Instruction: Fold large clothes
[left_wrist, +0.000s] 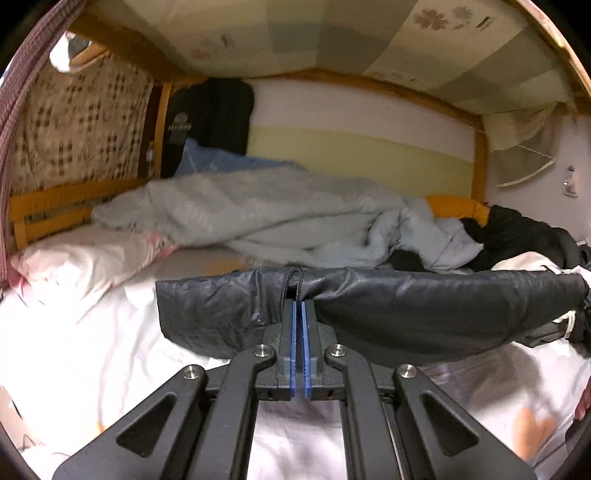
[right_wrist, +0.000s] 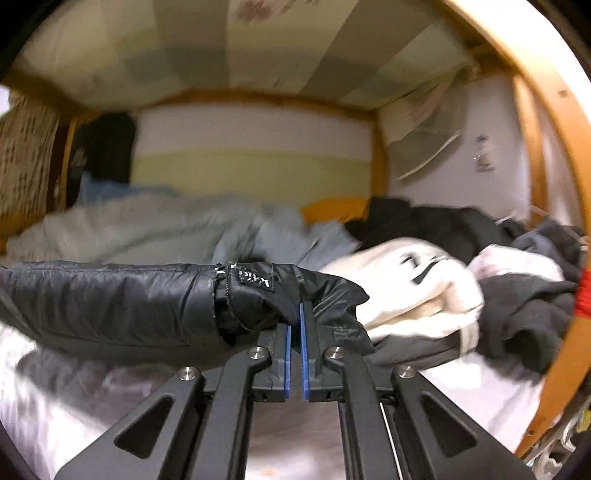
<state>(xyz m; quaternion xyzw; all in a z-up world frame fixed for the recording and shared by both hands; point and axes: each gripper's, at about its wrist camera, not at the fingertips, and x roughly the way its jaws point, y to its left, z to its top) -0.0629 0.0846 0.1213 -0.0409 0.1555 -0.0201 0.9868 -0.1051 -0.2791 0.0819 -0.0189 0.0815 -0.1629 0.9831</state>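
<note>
A black puffer jacket (left_wrist: 406, 306) hangs stretched above the white sheet (left_wrist: 92, 350) of a wooden bunk bed, its upper edge held at two points. At left, the left gripper (left_wrist: 297, 306) is clenched on that edge beside a cord; a pillow (left_wrist: 74, 266) lies further left. At right, the right gripper (right_wrist: 295, 314) is clamped near the jacket's label, just beside a clothes pile (right_wrist: 424, 291) crowding the bed rail (right_wrist: 569, 362).
</note>
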